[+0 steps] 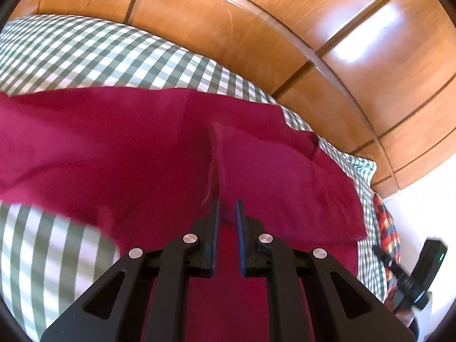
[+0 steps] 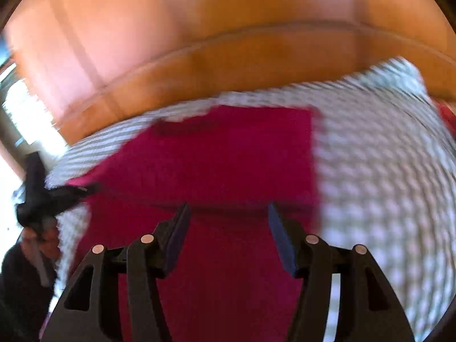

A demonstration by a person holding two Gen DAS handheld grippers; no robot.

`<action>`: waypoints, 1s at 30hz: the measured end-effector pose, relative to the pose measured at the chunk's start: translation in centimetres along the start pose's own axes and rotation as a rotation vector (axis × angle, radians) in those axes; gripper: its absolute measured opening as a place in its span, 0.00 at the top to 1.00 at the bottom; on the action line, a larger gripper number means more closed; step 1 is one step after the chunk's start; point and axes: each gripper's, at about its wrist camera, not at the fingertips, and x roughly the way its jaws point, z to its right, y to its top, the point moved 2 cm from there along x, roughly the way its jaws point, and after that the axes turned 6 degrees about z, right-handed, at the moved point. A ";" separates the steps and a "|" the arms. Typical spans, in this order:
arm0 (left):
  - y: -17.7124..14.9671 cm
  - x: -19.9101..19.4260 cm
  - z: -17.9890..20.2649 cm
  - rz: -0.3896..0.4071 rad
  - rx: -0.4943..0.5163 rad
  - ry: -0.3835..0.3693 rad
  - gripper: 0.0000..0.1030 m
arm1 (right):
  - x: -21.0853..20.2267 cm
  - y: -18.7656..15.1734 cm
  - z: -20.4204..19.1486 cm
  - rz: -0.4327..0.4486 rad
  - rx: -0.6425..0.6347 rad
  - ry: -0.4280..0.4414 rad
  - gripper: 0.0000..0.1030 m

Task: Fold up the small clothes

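Observation:
A dark red garment (image 1: 114,148) lies spread on a green-and-white checked bedcover (image 1: 85,54). My left gripper (image 1: 228,208) is shut on a raised fold of the red cloth, which stands up in a ridge ahead of the pads. In the blurred right wrist view the red garment (image 2: 228,156) lies flat with a straight right edge. My right gripper (image 2: 228,213) is open just above it, holding nothing. The left gripper (image 2: 57,193) shows at the left of that view, at the garment's left edge.
A wooden headboard or panelled wall (image 1: 285,28) rises behind the bed. A multicoloured patterned cloth (image 1: 387,228) lies at the bed's right edge. The right gripper's black body (image 1: 419,273) shows at the lower right. The checked cover (image 2: 384,171) extends right of the garment.

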 end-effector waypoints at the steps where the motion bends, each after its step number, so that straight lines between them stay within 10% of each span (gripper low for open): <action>1: 0.3 0.9 0.1 -0.005 0.002 0.013 0.91 | 0.0 -0.4 1.2 -0.006 0.020 -0.027 0.44; 9: 1.7 3.4 2.1 -0.009 0.067 0.054 0.95 | 3.6 0.2 2.5 0.015 0.075 -0.100 0.46; 11: 2.5 2.5 3.2 0.036 0.093 0.058 0.97 | 3.8 1.0 2.1 0.047 0.088 -0.115 0.68; 16: 3.3 -0.6 4.3 0.116 0.142 0.041 0.97 | 4.1 0.8 4.2 0.043 0.178 -0.158 0.75; 22: 0.2 4.2 1.0 -0.003 0.183 0.205 0.97 | 2.7 -0.2 2.9 -0.011 0.028 -0.168 0.57; 26: -0.5 3.0 1.1 0.016 0.177 0.120 0.97 | 0.0 0.8 1.5 0.036 -0.074 -0.147 0.52; 30: 0.3 1.5 0.6 0.035 0.085 -0.008 0.66 | -0.6 4.3 -2.1 0.124 -0.128 -0.066 0.44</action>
